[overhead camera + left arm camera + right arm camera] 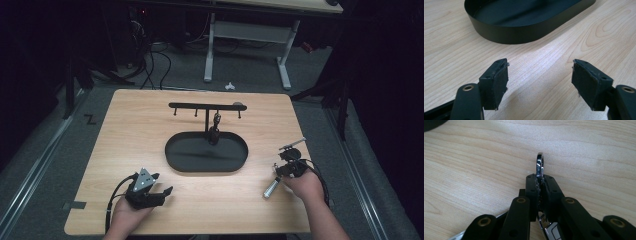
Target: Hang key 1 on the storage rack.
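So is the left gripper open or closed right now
Open. In the left gripper view the left gripper has its two jaws spread wide apart with bare wooden table between them, nothing held, short of the black oval tray.

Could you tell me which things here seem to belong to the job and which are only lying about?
Probably in use:
- right gripper, shut on a metal ring
- left gripper, open above the table
- black tray with its hook stand

Lying about:
- desk and cables on the floor behind
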